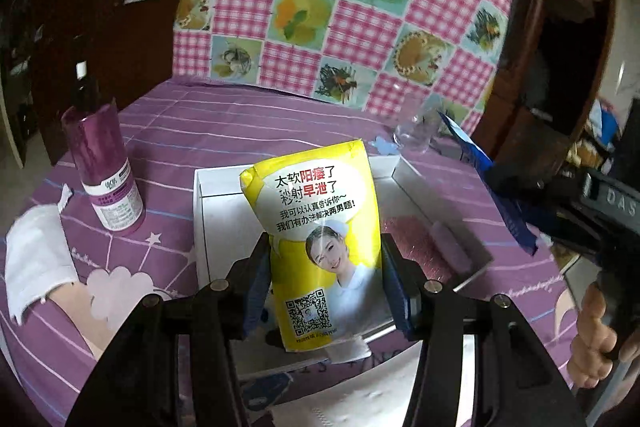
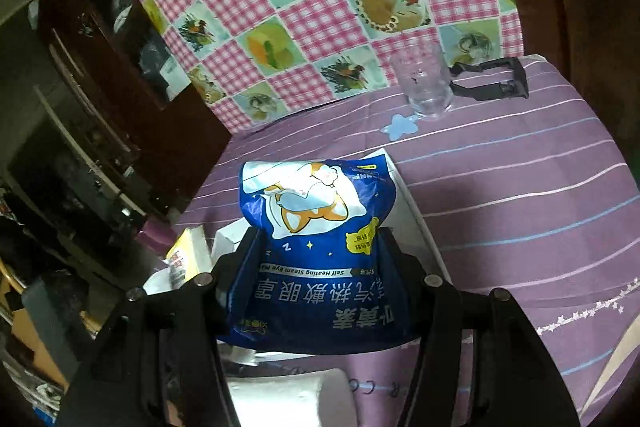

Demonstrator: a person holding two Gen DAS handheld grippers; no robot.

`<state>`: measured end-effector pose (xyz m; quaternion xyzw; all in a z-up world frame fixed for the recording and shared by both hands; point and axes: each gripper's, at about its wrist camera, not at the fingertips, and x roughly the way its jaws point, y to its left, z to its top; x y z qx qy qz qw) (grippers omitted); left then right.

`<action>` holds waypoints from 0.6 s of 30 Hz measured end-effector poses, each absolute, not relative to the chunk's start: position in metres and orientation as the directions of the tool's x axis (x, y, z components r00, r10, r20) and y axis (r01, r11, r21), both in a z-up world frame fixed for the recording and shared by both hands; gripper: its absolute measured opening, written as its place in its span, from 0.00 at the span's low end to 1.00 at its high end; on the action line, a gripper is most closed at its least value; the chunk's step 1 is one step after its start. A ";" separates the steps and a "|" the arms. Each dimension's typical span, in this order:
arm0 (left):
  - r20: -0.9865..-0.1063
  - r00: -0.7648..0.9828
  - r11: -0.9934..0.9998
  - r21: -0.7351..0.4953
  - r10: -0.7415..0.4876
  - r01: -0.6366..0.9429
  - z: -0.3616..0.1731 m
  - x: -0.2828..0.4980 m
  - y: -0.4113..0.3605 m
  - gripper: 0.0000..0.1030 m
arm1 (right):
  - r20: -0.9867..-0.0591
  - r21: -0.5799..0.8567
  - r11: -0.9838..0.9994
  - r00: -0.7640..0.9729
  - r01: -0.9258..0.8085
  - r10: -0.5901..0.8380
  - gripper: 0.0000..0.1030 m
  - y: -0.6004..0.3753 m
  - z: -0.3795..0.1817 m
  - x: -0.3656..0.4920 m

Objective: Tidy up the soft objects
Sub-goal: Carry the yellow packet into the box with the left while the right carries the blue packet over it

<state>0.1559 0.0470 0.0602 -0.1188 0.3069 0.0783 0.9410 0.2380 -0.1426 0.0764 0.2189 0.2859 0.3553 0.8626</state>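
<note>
Between left gripper [image 1: 326, 269] pads: yellow pouch [image 1: 316, 239].

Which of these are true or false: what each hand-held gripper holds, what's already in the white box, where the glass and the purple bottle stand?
1. The left hand-held gripper grips a yellow packet. True.
2. The right hand-held gripper grips a toilet roll. False: a blue eye-mask pouch.
3. The white box holds a pink towel. True.
4. The clear glass lies tipped over. False: upright.
5. The purple bottle stands inside the box. False: beside it, on the cloth.
</note>
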 end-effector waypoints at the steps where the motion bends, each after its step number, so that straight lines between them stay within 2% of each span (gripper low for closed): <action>1: -0.597 0.798 0.962 -0.160 0.083 -0.219 0.060 0.155 0.045 0.49 | -0.340 0.578 0.653 0.583 -0.489 0.738 0.57 -0.141 0.076 0.238; 6: -0.585 0.803 0.951 -0.169 0.114 -0.259 0.063 0.150 0.056 0.49 | -0.340 0.548 0.675 0.606 -0.494 0.719 0.57 -0.138 0.079 0.236; 11: -0.620 0.784 0.933 -0.272 0.018 -0.236 0.053 0.167 0.060 0.49 | -0.313 0.582 0.649 0.601 -0.490 0.735 0.57 -0.140 0.078 0.237; 15: -0.683 0.730 0.947 -0.253 -0.030 -0.198 0.036 0.184 0.042 0.49 | -0.301 0.597 0.637 0.601 -0.487 0.741 0.57 -0.139 0.076 0.238; 18: -0.704 0.710 0.950 -0.233 -0.018 -0.207 0.033 0.187 0.039 0.49 | -0.308 0.599 0.636 0.593 -0.487 0.744 0.57 -0.137 0.074 0.239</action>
